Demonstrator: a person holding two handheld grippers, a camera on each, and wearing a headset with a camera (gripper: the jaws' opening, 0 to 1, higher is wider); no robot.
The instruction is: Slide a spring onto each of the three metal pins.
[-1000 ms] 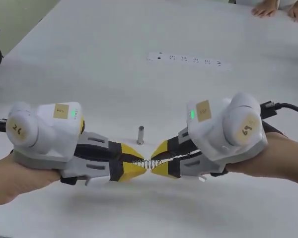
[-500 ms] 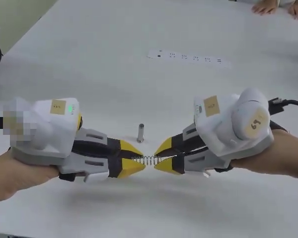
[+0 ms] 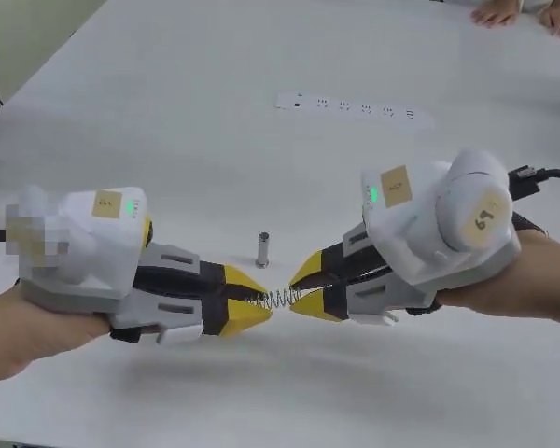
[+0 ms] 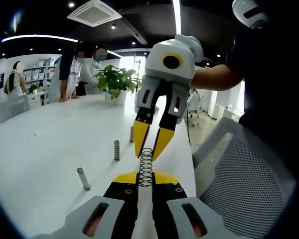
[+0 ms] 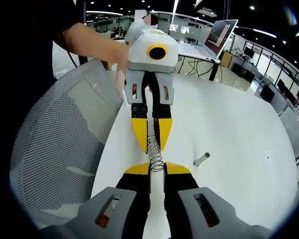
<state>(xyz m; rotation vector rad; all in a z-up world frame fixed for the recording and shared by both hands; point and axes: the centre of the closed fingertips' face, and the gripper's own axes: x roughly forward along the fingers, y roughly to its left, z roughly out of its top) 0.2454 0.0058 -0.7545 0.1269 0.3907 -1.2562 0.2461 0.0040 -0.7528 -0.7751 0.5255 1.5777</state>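
We hold the spring (image 3: 280,299) level over the counter (image 3: 168,112), where it spans the gap between the two tongs. The left tongs (image 3: 262,301) are clamped on one end of it. The right tongs (image 3: 296,295) are clamped on the other end, tips facing the left pair. One metal pin (image 3: 262,250) stands upright just behind the spring. A power strip (image 3: 355,109) lies farther back.

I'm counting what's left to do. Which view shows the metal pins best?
The left gripper view: three pins, near, middle and far, stand in a row on the table. The head view and the right gripper view each show one pin.
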